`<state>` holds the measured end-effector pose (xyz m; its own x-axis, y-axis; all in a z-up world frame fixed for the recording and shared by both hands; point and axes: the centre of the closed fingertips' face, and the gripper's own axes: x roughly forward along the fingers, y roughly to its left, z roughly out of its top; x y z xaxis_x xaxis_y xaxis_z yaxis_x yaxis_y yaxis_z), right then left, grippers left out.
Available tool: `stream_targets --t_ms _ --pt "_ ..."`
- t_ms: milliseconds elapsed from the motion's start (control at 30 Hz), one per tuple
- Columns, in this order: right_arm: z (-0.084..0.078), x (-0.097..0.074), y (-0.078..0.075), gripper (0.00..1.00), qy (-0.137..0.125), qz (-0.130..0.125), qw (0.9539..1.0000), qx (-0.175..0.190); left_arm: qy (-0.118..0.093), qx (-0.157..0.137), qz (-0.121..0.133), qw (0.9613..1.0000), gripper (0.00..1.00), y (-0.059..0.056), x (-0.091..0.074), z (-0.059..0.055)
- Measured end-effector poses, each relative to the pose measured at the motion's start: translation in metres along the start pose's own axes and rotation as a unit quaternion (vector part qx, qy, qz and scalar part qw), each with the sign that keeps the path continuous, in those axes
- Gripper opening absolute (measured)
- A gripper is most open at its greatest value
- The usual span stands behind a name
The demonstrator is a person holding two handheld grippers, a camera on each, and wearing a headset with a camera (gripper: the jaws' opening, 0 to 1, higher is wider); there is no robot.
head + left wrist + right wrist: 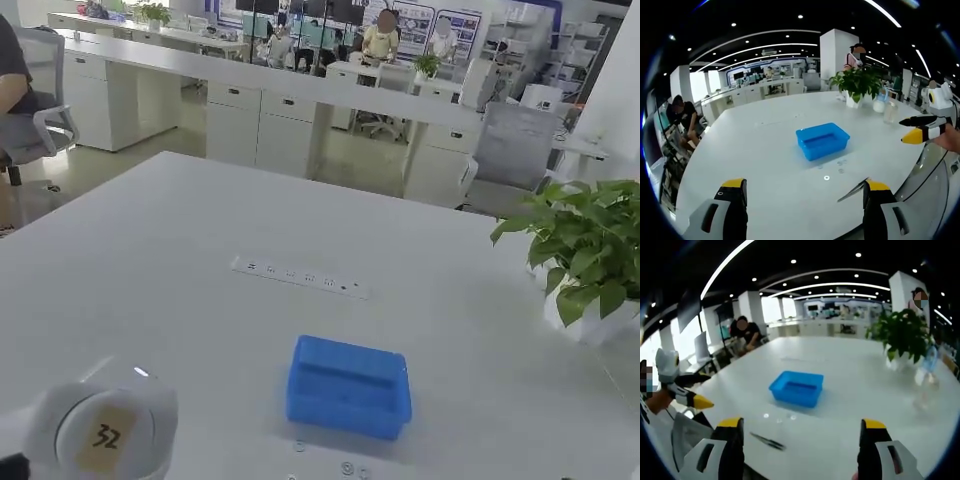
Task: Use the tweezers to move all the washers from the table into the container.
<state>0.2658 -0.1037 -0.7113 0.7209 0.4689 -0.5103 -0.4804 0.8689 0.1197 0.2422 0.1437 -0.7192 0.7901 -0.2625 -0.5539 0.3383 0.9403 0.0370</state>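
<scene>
Hovering by the desk (pixel 150 260) edge, the left hand-held gripper (pixel 804 187) and the right hand-held gripper (pixel 801 426) are both released, jaws spread wide and empty. The tweezers (pixel 768 441) lie flat on the desk just ahead of them, untouched, low between the right one's jaws in its view. Beyond the tweezers, small washers (pixel 826 177) are scattered just in front of the blue container (pixel 348 387).

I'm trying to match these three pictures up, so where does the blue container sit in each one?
Head view: the blue container is low in the picture, slightly right of middle.
Left gripper view: the blue container is near the middle, between the two jaws' lines.
Right gripper view: the blue container is just left of middle.
Shared landmark: the potted plant stands above and to the right of it in every view.
</scene>
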Motion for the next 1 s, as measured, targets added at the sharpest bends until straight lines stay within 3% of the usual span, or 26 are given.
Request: stream_targets --t_ms 400,733,833,933,1000 --pt "-0.008 0.002 -0.001 0.96 0.014 -0.007 0.9998 -0.012 0.009 0.008 -0.009 0.9999 0.99 -0.003 0.004 -0.005" --pt "-0.007 0.003 -0.001 0.95 0.013 -0.011 0.9998 -0.009 0.032 0.023 -0.058 0.9975 0.8 -0.022 0.012 -0.016" --pt "-0.009 0.002 -0.002 0.95 0.014 -0.012 0.9998 -0.006 0.047 0.04 -0.084 0.9945 0.72 -0.029 0.015 -0.021" --pt "-0.013 0.003 -0.001 0.95 0.019 -0.01 0.9998 0.0 0.056 0.073 -0.123 0.9881 0.57 -0.039 0.02 -0.026" --pt "-0.015 0.004 -0.003 0.95 0.025 -0.01 0.9996 -0.003 0.067 0.105 -0.148 0.9811 0.48 -0.046 0.023 -0.032"
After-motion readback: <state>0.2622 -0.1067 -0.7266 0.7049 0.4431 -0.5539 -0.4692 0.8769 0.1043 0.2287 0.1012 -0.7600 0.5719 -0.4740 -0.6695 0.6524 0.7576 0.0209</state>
